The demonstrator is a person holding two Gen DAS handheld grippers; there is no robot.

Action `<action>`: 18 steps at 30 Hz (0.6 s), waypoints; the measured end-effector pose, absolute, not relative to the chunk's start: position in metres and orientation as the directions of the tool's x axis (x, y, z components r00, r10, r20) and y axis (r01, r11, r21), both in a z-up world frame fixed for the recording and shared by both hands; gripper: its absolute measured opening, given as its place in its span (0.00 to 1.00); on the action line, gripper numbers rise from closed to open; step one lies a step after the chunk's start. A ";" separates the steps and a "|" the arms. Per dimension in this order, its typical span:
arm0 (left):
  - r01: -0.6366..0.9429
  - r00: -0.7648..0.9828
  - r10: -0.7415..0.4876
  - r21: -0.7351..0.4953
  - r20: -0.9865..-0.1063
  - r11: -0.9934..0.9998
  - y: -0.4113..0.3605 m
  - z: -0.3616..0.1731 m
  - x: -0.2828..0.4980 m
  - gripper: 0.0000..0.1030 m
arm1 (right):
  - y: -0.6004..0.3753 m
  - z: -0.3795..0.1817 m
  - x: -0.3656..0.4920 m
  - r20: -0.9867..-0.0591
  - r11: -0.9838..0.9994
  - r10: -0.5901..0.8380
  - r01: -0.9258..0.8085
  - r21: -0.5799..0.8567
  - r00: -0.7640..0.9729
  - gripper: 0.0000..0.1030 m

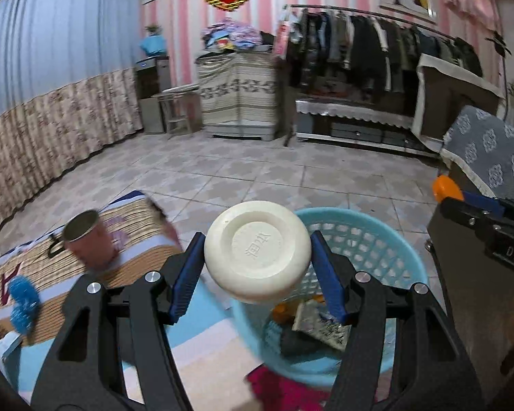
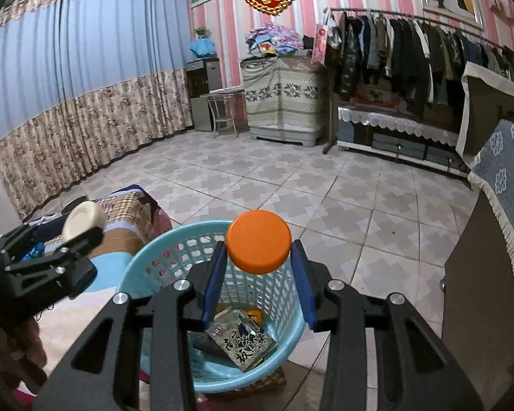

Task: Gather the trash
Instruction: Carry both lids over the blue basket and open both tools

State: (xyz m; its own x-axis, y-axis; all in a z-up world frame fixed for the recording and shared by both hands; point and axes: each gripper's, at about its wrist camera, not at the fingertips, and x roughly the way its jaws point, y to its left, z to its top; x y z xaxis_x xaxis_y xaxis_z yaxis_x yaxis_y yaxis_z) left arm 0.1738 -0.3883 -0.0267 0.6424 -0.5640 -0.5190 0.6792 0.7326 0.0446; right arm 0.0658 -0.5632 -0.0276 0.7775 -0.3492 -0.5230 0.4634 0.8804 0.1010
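Note:
My left gripper [image 1: 257,257] is shut on a cream-white round container [image 1: 257,251], bottom toward the camera, held over the left rim of a light-blue plastic basket [image 1: 399,260]. My right gripper [image 2: 258,258] is shut on a round orange lid [image 2: 258,242], held above the same basket [image 2: 147,263]. The basket holds a printed packet [image 2: 243,342] and some orange and dark pieces. The left gripper with the white container [image 2: 82,221] shows at the left of the right wrist view. The right gripper [image 1: 476,212] shows at the right of the left wrist view.
A bed with a striped blanket [image 1: 133,219] lies to the left, carrying a pink metal cup [image 1: 89,239] and a blue fuzzy item [image 1: 22,304]. A cabinet with a grey patterned cloth [image 2: 507,178] stands to the right. Tiled floor [image 2: 291,185], a clothes rack [image 2: 411,51] and curtains lie beyond.

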 end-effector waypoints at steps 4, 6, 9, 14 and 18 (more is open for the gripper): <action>0.695 0.627 -0.572 0.048 -0.530 0.717 -0.405 -0.034 0.176 0.59 | -0.571 -0.036 0.068 -0.534 0.875 -0.352 0.473 0.105 0.769 0.37; 0.697 0.625 -0.570 0.053 -0.534 0.715 -0.409 -0.036 0.179 0.59 | -0.574 -0.040 0.069 -0.541 0.872 -0.349 0.477 0.112 0.765 0.37; 0.679 0.641 -0.549 0.062 -0.537 0.732 -0.408 -0.035 0.185 0.74 | -0.575 -0.045 0.070 -0.549 0.870 -0.347 0.480 0.114 0.760 0.37; 0.646 0.671 -0.533 0.054 -0.515 0.761 -0.395 -0.023 0.189 0.78 | -0.572 -0.052 0.072 -0.558 0.872 -0.340 0.476 0.114 0.757 0.37; 0.602 0.718 -0.501 0.067 -0.483 0.796 -0.372 -0.011 0.190 0.88 | -0.565 -0.054 0.078 -0.558 0.875 -0.334 0.470 0.117 0.760 0.37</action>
